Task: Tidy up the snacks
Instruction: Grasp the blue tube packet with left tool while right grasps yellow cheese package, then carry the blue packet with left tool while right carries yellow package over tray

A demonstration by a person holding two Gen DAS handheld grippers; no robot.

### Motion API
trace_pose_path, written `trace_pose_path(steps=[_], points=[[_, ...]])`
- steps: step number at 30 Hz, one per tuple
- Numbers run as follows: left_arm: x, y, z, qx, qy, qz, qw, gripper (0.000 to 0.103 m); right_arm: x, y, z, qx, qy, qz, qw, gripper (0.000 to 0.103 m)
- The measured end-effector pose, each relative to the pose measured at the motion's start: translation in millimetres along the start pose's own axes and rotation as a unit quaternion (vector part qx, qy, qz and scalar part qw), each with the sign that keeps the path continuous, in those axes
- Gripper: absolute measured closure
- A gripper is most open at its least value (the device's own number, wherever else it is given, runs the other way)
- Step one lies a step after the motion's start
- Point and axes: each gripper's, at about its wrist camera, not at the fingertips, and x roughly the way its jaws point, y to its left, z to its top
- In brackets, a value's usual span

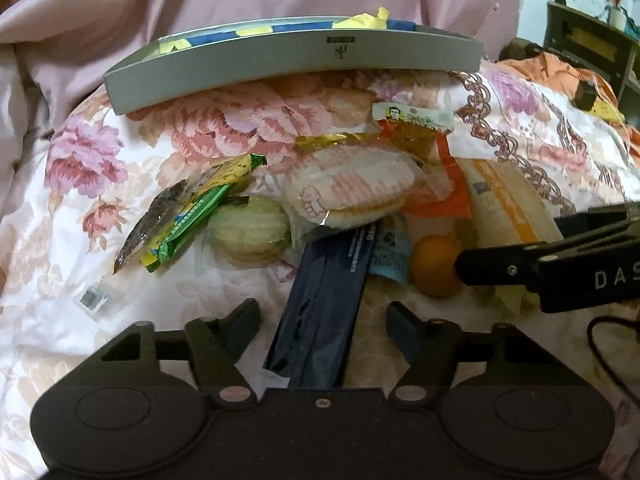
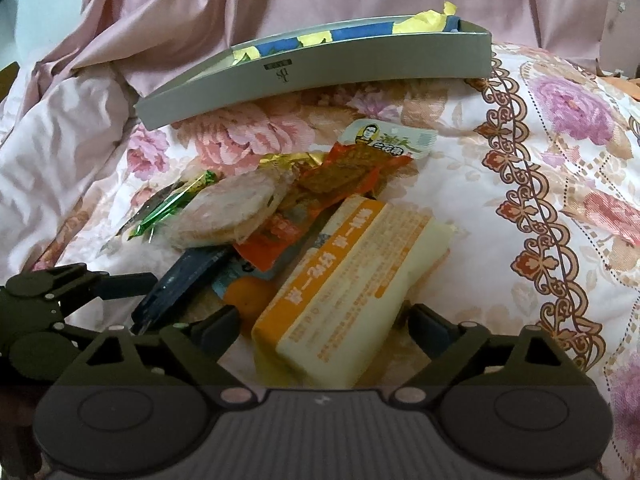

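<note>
1. The left gripper has its jaws spread astride a long dark-blue foil snack packet on the floral bedspread, long axis running straight away; pads seemingly clear.
2. The right gripper has its jaws spread astride a yellow-and-orange wrapped block, not touching.

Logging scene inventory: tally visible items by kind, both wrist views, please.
Wrapped snack packets, those that can be told apart: 8, e.g. dark blue packet, yellow-orange pack, rice cracker packet
Orange fruit: 1
Grey box tray: 1
Grippers: 2, left gripper, right gripper
Total: 12
</note>
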Motion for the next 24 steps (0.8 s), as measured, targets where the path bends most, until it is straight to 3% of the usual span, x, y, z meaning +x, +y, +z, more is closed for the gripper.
trace_pose_path(steps=[11, 14, 24], points=[[-1.9, -6.5, 6.1, -0.044, 0.020, 0.012, 0.9988, 0.063, 3.3, -13.5, -1.2, 0.041, 0.011, 0.026, 0.999, 0.017], [-4.9, -8.9, 6.1, -0.059, 0.023, 0.017, 0.9979, 0.068, 2.8, -16.0, -1.0, 0.053, 0.010, 0.034, 0.998, 0.023], [-26.7, -24.9, -6.2, -0.081, 0.026, 0.040, 0.9956, 0.073, -6.6, -24.7, -4.2, 0.086, 0.004, 0.058, 0.995, 0.033]])
